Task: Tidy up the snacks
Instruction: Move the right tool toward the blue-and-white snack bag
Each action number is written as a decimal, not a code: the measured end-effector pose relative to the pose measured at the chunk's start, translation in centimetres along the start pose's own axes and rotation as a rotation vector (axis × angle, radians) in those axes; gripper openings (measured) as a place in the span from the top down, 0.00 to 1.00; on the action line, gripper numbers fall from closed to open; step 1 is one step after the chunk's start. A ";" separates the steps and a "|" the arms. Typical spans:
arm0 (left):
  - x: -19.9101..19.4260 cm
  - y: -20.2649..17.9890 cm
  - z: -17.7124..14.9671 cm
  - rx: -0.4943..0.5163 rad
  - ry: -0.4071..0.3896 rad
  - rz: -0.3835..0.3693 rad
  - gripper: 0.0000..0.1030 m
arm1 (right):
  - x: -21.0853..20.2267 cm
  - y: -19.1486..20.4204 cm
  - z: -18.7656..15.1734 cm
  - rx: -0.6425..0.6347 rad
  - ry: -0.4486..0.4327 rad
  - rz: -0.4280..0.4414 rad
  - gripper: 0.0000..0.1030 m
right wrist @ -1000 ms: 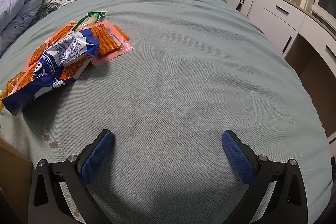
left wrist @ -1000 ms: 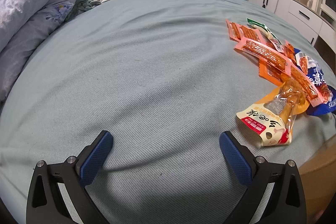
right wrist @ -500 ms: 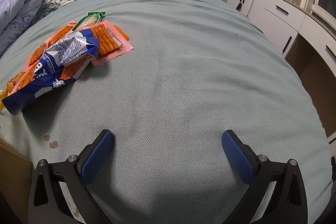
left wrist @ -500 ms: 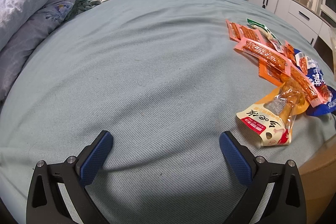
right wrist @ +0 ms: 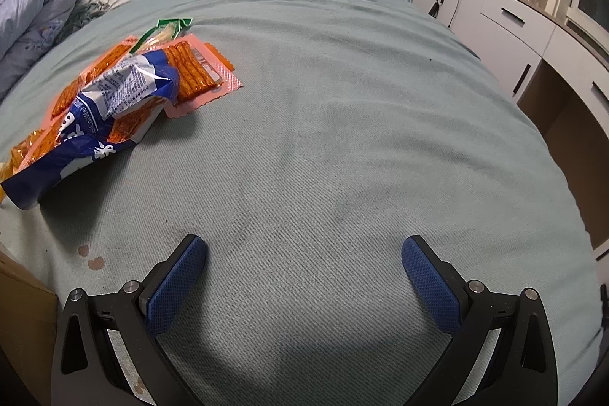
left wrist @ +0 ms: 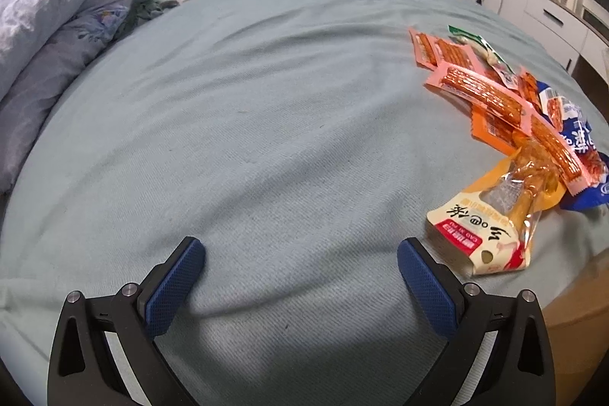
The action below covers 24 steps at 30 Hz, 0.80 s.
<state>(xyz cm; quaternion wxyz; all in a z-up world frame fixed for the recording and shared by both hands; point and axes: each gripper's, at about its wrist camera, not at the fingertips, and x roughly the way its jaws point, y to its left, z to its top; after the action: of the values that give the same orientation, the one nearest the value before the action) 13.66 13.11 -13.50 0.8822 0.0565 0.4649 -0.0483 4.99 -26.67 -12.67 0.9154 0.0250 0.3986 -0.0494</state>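
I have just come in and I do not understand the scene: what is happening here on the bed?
A person holds two grippers over a bed. Both the left gripper and the right gripper are open and empty. A pile of snack packets, with a blue bag, lies untouched. The sorting has not begun.

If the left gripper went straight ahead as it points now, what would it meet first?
Probably only the bedsheet: the left gripper is open over bare fabric, and the snacks lie off to its right. Depth is uncertain.
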 end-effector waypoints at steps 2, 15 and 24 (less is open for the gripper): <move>0.0 0.1 0.7 0.002 0.048 -0.014 0.00 | 0.2 0.0 0.8 -0.025 0.036 0.010 0.00; -13.8 -3.6 3.9 0.019 -0.245 0.286 0.00 | -9.8 1.8 5.1 -0.036 0.047 0.001 0.00; -18.7 -8.9 2.3 0.143 -0.187 0.102 0.00 | -16.8 4.2 2.0 -0.004 -0.071 0.162 0.00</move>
<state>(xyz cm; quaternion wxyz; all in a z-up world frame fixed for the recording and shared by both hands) 3.73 4.64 2.75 0.9167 0.1380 0.3727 -0.0412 -4.51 -21.44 1.03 0.9300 0.0535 0.3628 0.0250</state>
